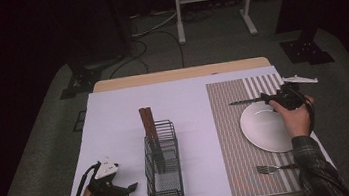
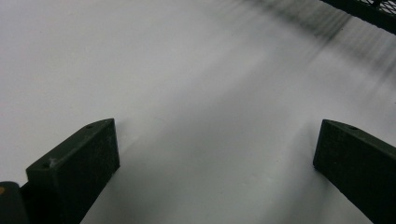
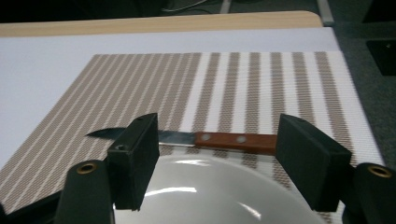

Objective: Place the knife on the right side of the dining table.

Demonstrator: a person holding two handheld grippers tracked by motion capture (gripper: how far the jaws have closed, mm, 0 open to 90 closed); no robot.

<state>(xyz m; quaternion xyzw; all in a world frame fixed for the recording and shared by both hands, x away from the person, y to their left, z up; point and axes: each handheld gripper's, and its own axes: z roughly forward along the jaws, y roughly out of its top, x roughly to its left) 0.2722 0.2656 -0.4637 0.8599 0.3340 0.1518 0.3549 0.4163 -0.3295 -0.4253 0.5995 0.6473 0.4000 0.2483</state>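
Dark curtains ring the table. Right gripper jaws spread, nothing pinched; the wooden-handled knife lies on the striped placemat just beyond the plate, seemingly just placed. Left gripper gapes idle. Next, probably the rack.

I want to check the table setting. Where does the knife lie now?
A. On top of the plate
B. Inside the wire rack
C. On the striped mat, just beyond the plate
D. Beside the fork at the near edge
C: the right gripper view shows the knife flat on the striped mat, along the far rim of the plate, with open jaws either side of it.
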